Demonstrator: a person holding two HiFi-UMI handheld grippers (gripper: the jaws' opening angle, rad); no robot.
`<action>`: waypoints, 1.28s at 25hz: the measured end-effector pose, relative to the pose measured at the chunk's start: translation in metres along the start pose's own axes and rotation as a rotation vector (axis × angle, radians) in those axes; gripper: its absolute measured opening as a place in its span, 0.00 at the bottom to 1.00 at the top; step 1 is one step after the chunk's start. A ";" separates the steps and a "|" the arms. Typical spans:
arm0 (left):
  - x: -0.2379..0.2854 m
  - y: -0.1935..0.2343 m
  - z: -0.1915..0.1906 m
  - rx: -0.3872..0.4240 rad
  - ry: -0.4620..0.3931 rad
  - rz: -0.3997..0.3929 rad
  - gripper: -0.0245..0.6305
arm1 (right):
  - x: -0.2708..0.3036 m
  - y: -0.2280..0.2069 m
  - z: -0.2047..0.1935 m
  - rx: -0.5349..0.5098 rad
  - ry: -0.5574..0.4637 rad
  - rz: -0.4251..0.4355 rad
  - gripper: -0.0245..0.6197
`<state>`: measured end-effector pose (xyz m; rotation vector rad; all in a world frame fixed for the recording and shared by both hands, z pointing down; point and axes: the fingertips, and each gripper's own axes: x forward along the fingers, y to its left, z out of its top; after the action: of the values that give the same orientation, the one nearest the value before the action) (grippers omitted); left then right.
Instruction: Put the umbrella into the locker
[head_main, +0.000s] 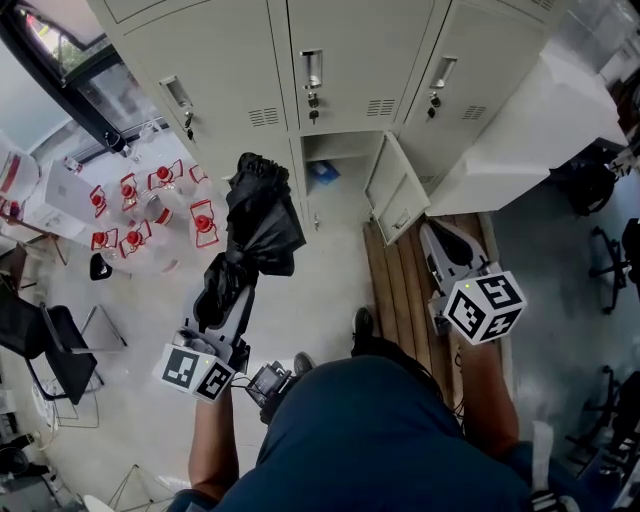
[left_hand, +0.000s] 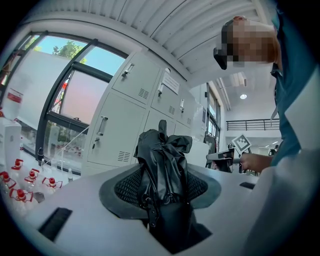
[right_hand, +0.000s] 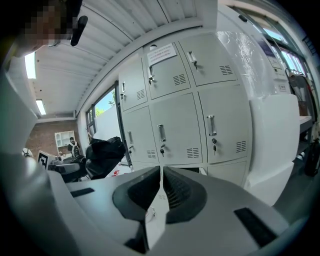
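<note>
Plainly, the job was only partly done. The locker (head_main: 350, 160) that seemed meant for it stood open in the bottom row, at twelve o'clock from the middle of the head view, with its door (head_main: 398, 190) swung out toward two o'clock. That much looked ready. The umbrella (head_main: 255, 225), black and loosely folded, was outside it, at about ten o'clock from the middle of that view, and its far end was level with the opening, which lay at its three o'clock and clearly apart from it.

The left tongs (head_main: 232, 300) were clenched on the umbrella's lower part, and the left gripper view showed the black cloth bunched between the pads. The right tongs (head_main: 440, 240) were closed on nothing, their pads meeting in a thin line, and hung at four o'clock from the open door. What was left, by my reckoning, was to carry the umbrella across, pass it through the opening, let go and perhaps shut the door.

A small blue thing (head_main: 322, 172) already lay inside the compartment; I could not tell what it was.

As for writing, a paper notice (right_hand: 162, 51) was fixed to an upper locker door, its print too small to read. The marker cubes carried only black-and-white squares, and no brand showed anywhere
</note>
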<state>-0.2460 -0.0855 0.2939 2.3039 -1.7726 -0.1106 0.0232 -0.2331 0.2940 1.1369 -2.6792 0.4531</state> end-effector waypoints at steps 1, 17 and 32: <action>0.002 0.002 -0.002 0.000 0.005 0.002 0.39 | 0.002 -0.001 -0.002 0.002 0.005 0.002 0.10; 0.039 0.025 -0.039 -0.036 0.059 0.015 0.39 | 0.010 -0.024 -0.042 0.040 0.087 -0.024 0.10; 0.104 0.047 -0.076 -0.073 0.113 -0.013 0.39 | 0.020 -0.060 -0.069 0.069 0.154 -0.073 0.10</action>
<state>-0.2479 -0.1863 0.3867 2.2248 -1.6714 -0.0461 0.0573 -0.2621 0.3765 1.1626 -2.4996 0.5989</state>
